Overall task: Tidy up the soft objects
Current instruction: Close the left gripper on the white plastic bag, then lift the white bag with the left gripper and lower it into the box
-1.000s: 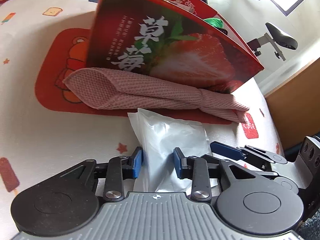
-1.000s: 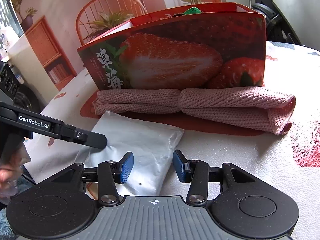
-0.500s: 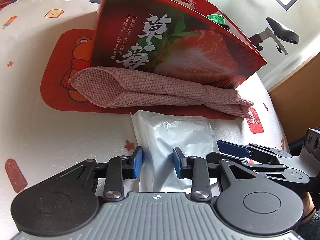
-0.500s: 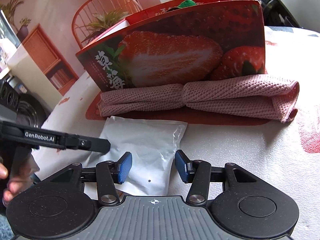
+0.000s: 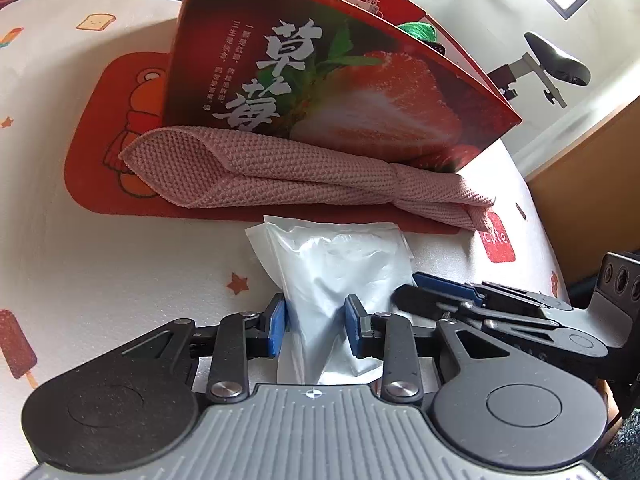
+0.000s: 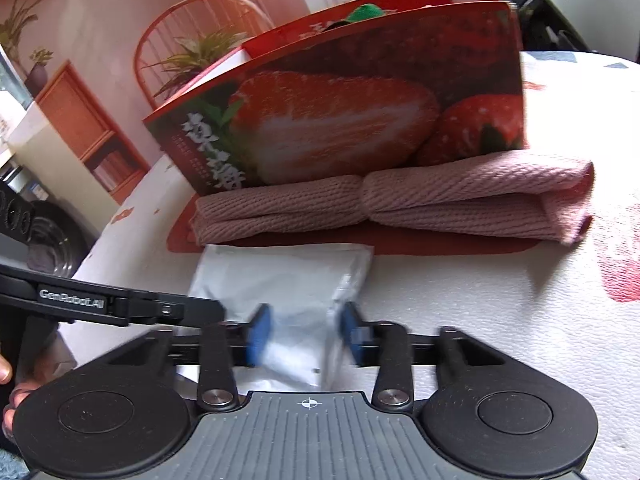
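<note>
Both ends of the white plastic pouch (image 5: 340, 276), lying on the counter (image 5: 120, 272) before the pink towel (image 5: 288, 172), look limp and slippery: left hand-held gripper (image 5: 314, 322) pinches it, right hand-held gripper (image 6: 304, 334) is closing around it, probably touching.

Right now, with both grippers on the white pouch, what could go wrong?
1. The left gripper pinches the pouch and the right gripper is closing on it too, so pulling apart could tear the thin film.
2. Both grip the near end; the slack pouch may sag and slip when lifted.
3. The towel lies just behind; a forward push could drag it off the box.
</note>
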